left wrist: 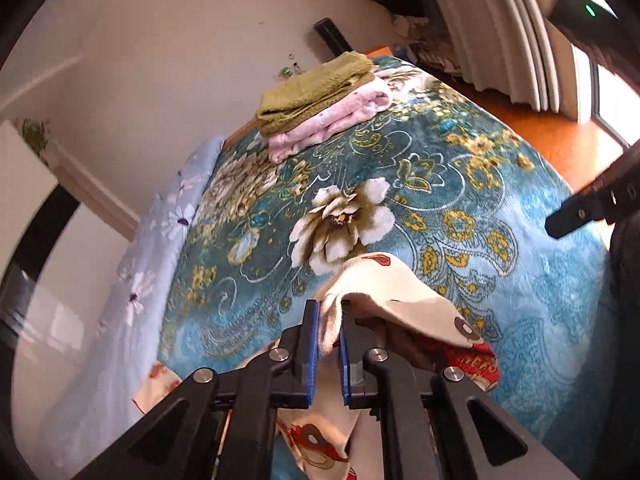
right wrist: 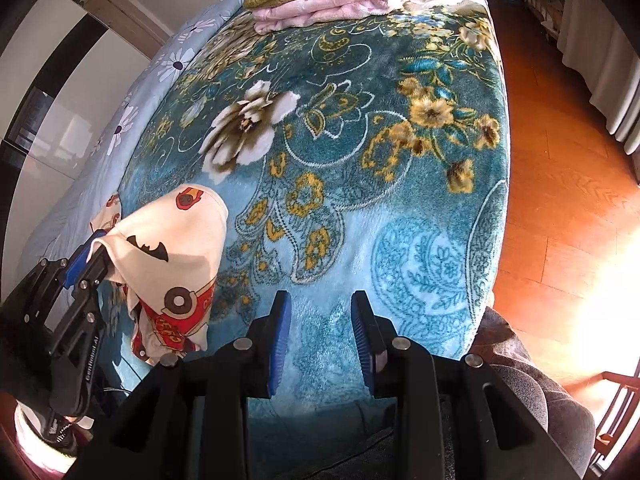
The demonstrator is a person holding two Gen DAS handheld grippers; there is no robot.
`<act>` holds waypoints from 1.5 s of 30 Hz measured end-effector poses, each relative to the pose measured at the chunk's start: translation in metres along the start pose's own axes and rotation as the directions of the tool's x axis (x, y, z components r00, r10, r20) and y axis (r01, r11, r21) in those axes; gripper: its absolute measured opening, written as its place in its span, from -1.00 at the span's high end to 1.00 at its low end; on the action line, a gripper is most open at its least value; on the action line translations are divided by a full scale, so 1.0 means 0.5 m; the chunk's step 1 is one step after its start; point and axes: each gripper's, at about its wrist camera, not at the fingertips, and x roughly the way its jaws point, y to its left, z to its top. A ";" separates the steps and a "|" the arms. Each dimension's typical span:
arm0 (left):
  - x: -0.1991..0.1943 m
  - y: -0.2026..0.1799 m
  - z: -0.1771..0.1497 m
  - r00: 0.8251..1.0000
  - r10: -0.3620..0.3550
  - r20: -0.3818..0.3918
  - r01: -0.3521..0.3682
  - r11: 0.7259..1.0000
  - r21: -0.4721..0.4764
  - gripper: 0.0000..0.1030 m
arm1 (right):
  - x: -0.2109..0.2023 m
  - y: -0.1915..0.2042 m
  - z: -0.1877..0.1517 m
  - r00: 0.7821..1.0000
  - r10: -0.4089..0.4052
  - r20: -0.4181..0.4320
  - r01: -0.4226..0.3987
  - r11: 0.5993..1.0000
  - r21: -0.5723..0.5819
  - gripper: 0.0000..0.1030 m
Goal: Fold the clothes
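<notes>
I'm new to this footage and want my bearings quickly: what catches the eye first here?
The teal floral blanket covering the bed fills both views. At its near edge, the left gripper is shut on a cream printed garment, lifted off the blanket, while the right gripper stands open and empty above the blanket. At the far end sits a folded stack: an olive towel on a pink garment.

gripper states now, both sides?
Left gripper: closed on the cream printed garment, lifted off the blanket.
Right gripper: open, holding nothing.
</notes>
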 end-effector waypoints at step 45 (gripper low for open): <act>-0.057 0.467 -0.375 0.998 -0.056 -0.031 -0.023 0.135 -0.991 0.83 | -0.030 0.034 0.232 0.982 -0.081 0.172 0.064 0.992 0.106 0.83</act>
